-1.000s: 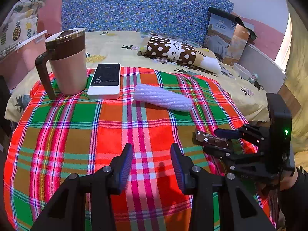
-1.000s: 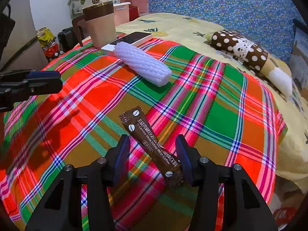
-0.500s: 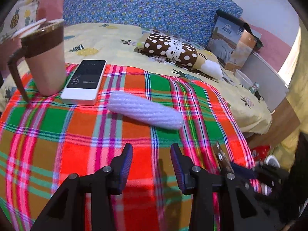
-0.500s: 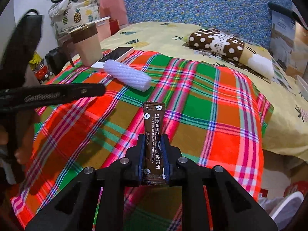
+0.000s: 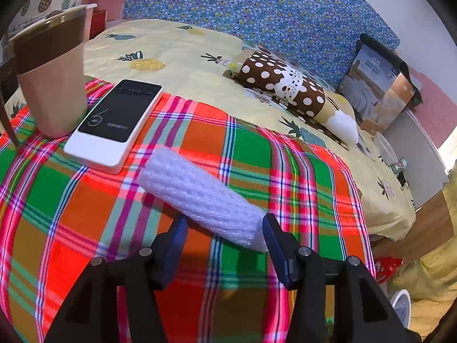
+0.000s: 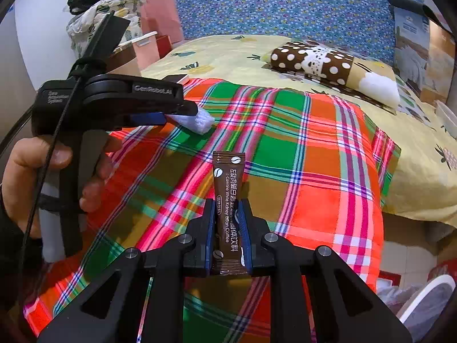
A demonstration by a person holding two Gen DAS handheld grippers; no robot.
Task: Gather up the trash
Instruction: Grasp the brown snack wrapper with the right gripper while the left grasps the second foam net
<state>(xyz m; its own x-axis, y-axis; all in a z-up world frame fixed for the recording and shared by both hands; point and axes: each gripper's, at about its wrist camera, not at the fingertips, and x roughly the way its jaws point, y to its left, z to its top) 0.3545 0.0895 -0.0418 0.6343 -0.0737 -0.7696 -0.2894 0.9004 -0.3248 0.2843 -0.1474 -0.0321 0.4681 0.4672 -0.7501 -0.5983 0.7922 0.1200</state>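
A white foam net sleeve lies on the plaid tablecloth. My left gripper is open, its jaws standing either side of the sleeve's near end, low over the cloth. The right wrist view shows the left gripper's fingers over the sleeve's end. My right gripper is shut on a brown coffee sachet and holds it upright above the cloth.
A brown mug and a white phone-like device stand at the table's far left. Behind is a yellow bed with a polka-dot pillow. A white bin rim shows below the table's right edge.
My left gripper moved forward to the foam sleeve, which now sits between its jaws. My right gripper closed on the sachet and lifted it off the cloth.
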